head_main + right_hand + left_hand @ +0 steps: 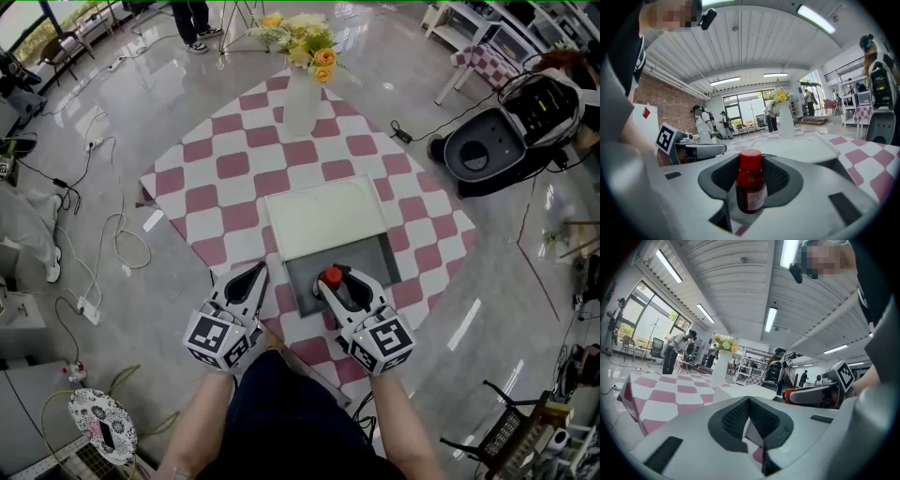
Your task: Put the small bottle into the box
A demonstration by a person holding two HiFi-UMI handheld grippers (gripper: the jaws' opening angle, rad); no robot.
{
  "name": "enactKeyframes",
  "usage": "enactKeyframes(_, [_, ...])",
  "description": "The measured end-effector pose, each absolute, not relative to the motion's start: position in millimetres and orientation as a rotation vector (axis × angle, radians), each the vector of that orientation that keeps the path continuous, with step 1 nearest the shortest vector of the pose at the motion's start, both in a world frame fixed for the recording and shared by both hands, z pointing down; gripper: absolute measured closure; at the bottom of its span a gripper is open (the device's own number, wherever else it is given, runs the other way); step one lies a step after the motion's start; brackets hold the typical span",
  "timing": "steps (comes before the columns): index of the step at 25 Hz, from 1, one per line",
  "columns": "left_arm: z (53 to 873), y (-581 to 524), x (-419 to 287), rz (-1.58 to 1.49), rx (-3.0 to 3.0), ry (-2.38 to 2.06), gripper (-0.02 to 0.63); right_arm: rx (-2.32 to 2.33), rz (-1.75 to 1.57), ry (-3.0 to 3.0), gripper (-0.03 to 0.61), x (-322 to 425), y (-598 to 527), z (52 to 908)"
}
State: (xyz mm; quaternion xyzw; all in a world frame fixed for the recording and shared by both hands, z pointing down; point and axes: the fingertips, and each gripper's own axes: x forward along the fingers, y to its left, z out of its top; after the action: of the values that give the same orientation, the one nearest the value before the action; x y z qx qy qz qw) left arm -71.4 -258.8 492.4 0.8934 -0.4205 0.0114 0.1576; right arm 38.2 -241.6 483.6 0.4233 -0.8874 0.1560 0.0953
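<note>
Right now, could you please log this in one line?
right tool: grips small bottle | left tool: shut, empty | box: open

Your left gripper (255,277) and right gripper (330,283) are pale grey shells with black ribbed pads (780,178). Each carries a cube (217,339) of black-and-white square markers. Between the cubes, your clothing (281,412) is dark navy.

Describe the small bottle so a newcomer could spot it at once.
On the pink-and-white checked cloth a dark grey box lies before the person. Over it, the right gripper clamps the small bottle upright: dark body, red cap, the only red-topped thing.
</note>
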Motion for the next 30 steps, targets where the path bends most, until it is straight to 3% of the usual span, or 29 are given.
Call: enactKeyframes(30, [514, -264, -80, 0.061, 2.520, -1.183, 0.612, 1.028, 0.290, -2.540, 0.425, 6, -255, 511])
